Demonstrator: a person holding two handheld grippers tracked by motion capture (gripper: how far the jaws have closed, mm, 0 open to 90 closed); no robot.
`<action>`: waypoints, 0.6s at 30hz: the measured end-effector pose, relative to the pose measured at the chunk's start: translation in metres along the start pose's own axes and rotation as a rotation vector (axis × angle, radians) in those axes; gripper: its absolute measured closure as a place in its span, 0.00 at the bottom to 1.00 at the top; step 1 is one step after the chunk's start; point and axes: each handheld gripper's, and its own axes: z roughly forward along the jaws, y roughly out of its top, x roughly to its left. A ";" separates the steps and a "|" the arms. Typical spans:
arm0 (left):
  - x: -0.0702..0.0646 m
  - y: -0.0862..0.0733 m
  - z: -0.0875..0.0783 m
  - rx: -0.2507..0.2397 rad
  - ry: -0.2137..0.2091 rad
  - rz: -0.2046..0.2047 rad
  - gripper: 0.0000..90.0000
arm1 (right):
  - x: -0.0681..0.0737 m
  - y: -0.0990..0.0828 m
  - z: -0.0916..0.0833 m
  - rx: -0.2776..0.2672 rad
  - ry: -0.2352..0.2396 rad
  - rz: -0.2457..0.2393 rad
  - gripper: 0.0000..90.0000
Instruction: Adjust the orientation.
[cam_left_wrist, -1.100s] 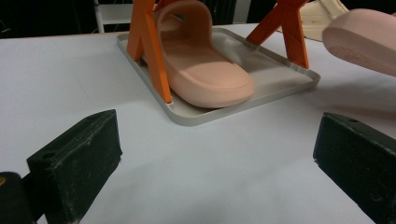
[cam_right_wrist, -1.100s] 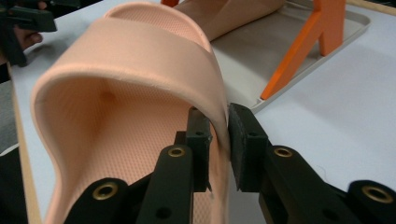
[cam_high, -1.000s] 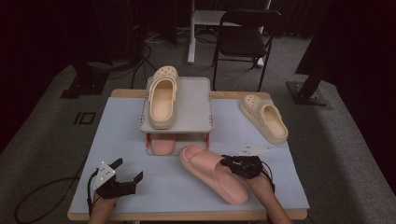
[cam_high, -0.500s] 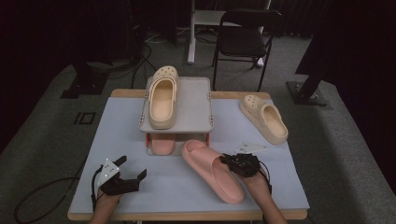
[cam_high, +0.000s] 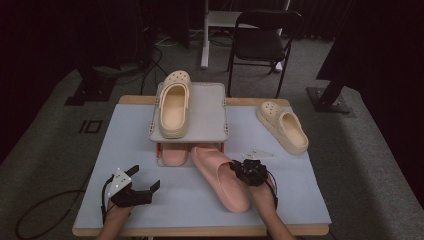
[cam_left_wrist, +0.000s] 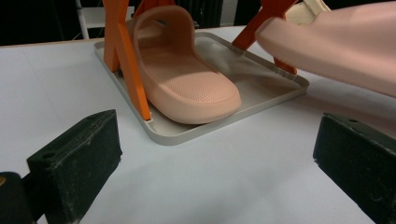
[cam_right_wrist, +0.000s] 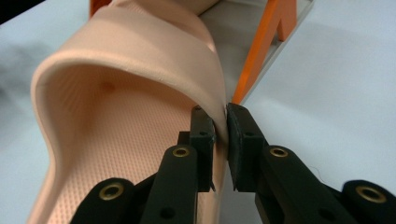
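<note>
A pink slide sandal (cam_high: 220, 176) lies on the table in front of a two-level shoe rack (cam_high: 212, 115), its toe close to the rack's lower tray (cam_left_wrist: 261, 88). My right gripper (cam_high: 246, 171) is shut on the strap edge of this pink slide (cam_right_wrist: 126, 93). A second pink slide (cam_left_wrist: 182, 79) sits on the lower tray between orange legs. A beige clog (cam_high: 174, 105) rests on the grey top shelf. Another beige clog (cam_high: 283, 126) lies at the table's right. My left gripper (cam_high: 142, 186) stands open near the front left, nothing between its jaws.
A small white plate-like piece (cam_high: 257, 154) lies on the blue table top (cam_high: 125, 145) right of the rack. A black chair (cam_high: 262, 42) and stand bases stand on the floor beyond the table. The rack's orange legs (cam_left_wrist: 126, 60) are near the held slide.
The right gripper has pushed the pink slide forward, its toe nearer the rack's lower tray. The left gripper has shifted slightly.
</note>
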 end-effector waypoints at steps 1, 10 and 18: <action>0.000 0.000 0.000 0.000 0.000 0.000 0.01 | 0.003 0.000 0.002 -0.003 -0.011 0.006 0.90; 0.001 0.000 -0.001 -0.002 -0.001 -0.005 0.01 | 0.014 -0.003 0.021 0.013 -0.070 0.084 0.87; 0.001 0.000 -0.001 -0.004 0.001 -0.003 0.01 | 0.026 -0.005 0.023 0.009 -0.054 0.065 0.68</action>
